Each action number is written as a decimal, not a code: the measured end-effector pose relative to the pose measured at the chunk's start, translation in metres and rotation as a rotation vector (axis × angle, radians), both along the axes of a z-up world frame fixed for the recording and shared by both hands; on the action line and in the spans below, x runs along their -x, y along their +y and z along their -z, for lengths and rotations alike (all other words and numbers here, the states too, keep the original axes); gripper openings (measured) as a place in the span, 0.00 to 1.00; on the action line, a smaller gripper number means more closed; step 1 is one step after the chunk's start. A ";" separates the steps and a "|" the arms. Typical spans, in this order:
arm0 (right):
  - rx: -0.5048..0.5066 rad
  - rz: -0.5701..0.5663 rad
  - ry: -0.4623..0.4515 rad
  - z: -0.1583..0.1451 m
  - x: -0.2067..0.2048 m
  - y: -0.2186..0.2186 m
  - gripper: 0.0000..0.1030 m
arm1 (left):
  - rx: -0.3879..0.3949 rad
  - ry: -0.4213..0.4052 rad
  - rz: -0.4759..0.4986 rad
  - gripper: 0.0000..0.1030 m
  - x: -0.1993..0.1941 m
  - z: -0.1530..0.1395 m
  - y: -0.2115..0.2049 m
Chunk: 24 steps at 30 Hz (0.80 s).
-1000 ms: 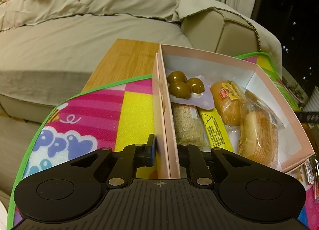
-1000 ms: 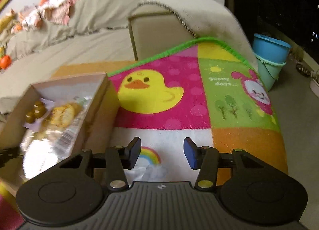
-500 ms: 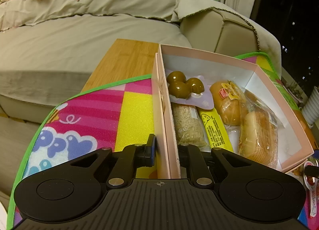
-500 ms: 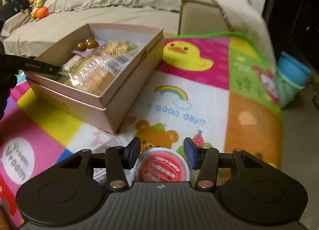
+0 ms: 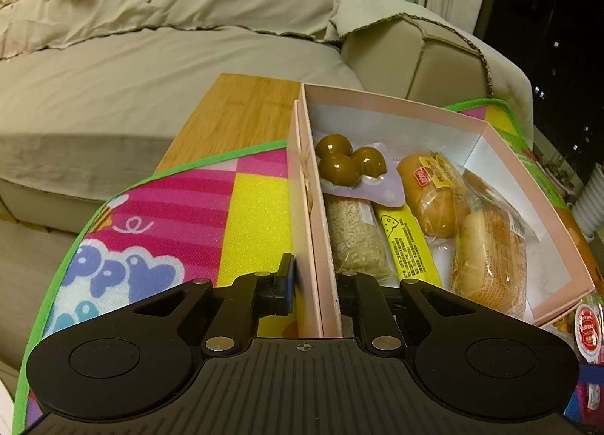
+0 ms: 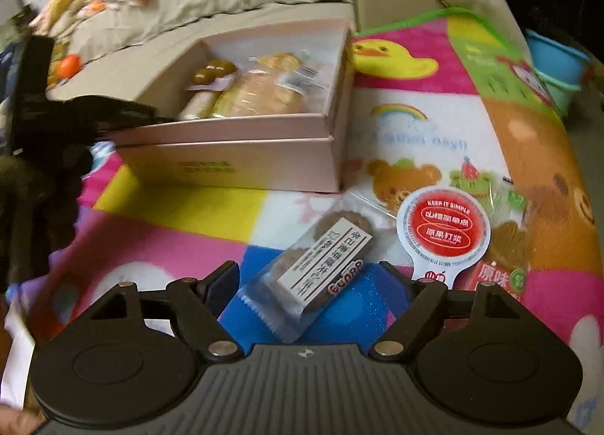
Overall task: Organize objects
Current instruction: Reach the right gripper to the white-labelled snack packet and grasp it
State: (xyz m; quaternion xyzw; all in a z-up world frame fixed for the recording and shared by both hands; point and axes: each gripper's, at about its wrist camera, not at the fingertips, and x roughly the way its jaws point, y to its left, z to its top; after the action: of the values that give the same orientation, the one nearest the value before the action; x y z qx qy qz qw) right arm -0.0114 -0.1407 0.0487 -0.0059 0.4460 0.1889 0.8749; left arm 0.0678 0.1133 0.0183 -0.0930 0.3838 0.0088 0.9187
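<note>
pink box [image 5: 396, 106]: sits on the colourful play mat [image 5: 181, 216] covering the table, toward the far edge by the sofa [image 5: 151, 57]
inside the box: green balls pack [image 5: 349, 165], grain bar [image 5: 355, 238], yellow stick [image 5: 409, 246], two wrapped buns [image 5: 487, 257]
left claw [image 5: 313, 280]: clamped on the box's near side wall, one finger outside, one inside
right claw [image 6: 309, 284]: spread wide, low over a wrapped cookie [image 6: 321, 265] lying on the mat, not gripping it
red-lid cup [image 6: 445, 231]: just beside the cookie, near the table's front edge
blue bucket [image 6: 555, 61]: on the floor past the table's right edge
</note>
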 end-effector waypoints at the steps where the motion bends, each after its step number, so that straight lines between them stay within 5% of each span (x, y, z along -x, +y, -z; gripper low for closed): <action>1: -0.001 0.006 -0.010 0.000 -0.002 0.002 0.80 | 0.000 0.000 -0.001 0.14 0.000 0.000 0.000; 6: 0.021 0.009 -0.048 0.005 -0.013 0.015 0.82 | 0.001 0.000 -0.002 0.14 -0.001 -0.001 0.000; 13: 0.125 -0.055 -0.094 0.004 0.000 0.003 0.61 | 0.001 0.000 -0.002 0.14 -0.001 -0.001 0.000; 17: 0.152 -0.004 -0.084 0.003 -0.002 -0.021 0.60 | -0.001 0.000 -0.003 0.14 -0.001 0.000 0.000; 24: 0.077 0.029 -0.068 0.002 -0.016 -0.029 0.60 | -0.002 0.000 -0.003 0.14 -0.001 -0.001 0.000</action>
State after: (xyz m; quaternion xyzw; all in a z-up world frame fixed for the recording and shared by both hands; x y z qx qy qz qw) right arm 0.0041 -0.1702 0.0464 -0.0396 0.4228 0.1585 0.8914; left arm 0.0687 0.1129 0.0189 -0.0928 0.3837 0.0108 0.9187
